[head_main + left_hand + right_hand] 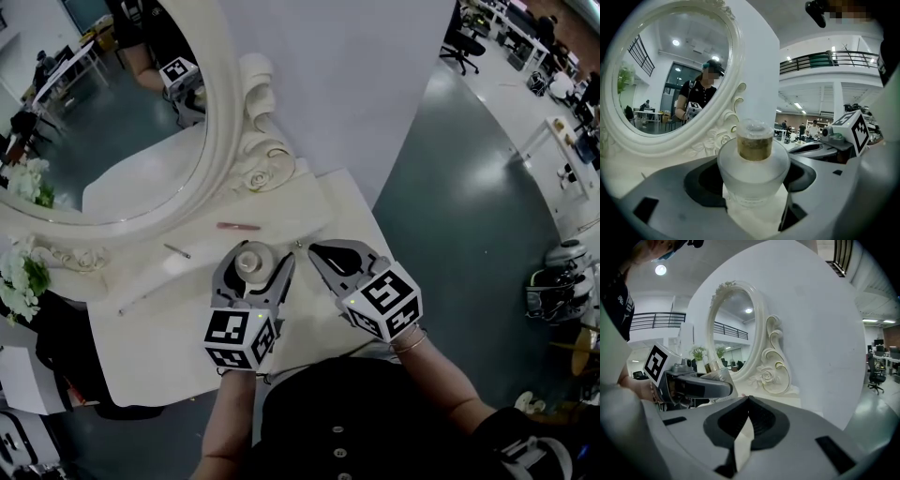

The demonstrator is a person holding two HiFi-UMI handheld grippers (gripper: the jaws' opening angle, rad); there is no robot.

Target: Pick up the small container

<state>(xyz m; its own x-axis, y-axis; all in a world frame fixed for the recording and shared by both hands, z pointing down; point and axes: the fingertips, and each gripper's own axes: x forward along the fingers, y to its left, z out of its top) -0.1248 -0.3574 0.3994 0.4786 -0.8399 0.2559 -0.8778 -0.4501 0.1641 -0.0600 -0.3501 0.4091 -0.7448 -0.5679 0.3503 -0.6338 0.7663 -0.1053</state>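
Observation:
The small container [252, 262] is a frosted glass jar with a gold collar and a clear cap, and it stands upright on the white dressing table [159, 342]. My left gripper [260, 253] is shut on the small container [753, 161], with a dark pad pressed against each side of its body. My right gripper [315, 250] is just to the right of it, shut with nothing in it, its tips meeting [749, 398]. From the right gripper view, the left gripper's jaw and the jar's gold collar [712, 365] show at the left.
A large oval mirror in an ornate white frame [228, 141] stands at the table's back. A pink stick [238, 226], a short thin tool [176, 251] and a long thin rod [148, 296] lie on the table. White flowers [21, 272] sit at far left. The table edge is just right of the right gripper.

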